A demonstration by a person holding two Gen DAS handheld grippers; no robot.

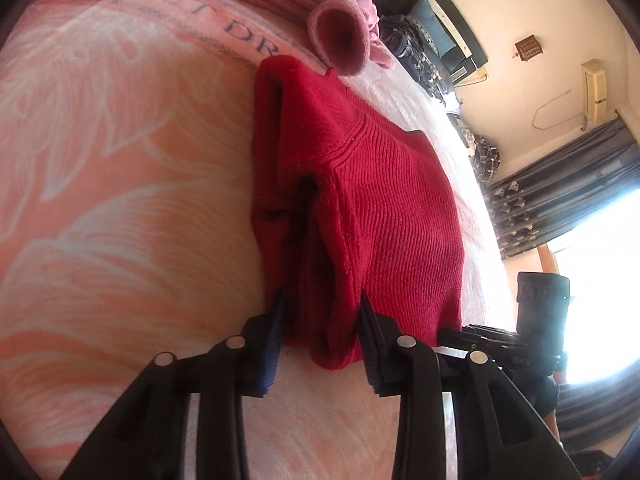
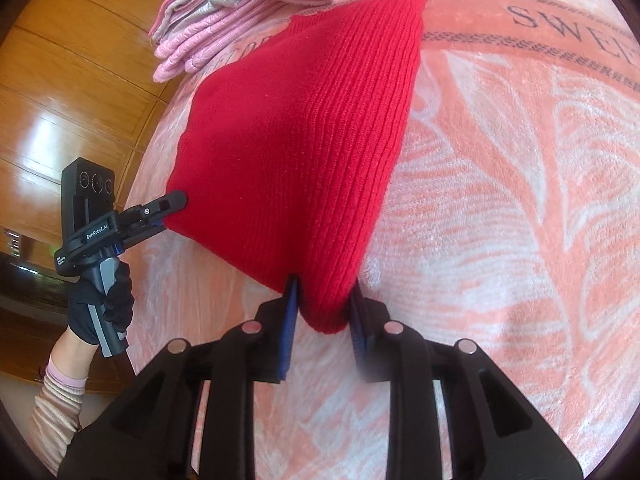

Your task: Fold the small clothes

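Observation:
A red knitted garment [image 1: 384, 208] hangs stretched between both grippers above a pink patterned blanket [image 1: 120, 200]. My left gripper [image 1: 322, 312] is shut on one bunched lower corner, with folds of red knit between its fingers. In the right wrist view the red garment [image 2: 304, 140] spreads out flat, and my right gripper [image 2: 324, 300] is shut on its nearest corner. The left gripper [image 2: 168, 210] shows there at the left, held by a gloved hand [image 2: 104, 304], pinching the far corner. The garment's top end reaches toward the pile of clothes.
A pile of pink and grey clothes [image 2: 224, 12] lies at the blanket's far edge, with a pink sleeve opening [image 1: 340, 40] beside the red knit. Wooden panelling [image 2: 80, 80] stands to the left. Dark curtains [image 1: 568, 184] and a bright window are at the right.

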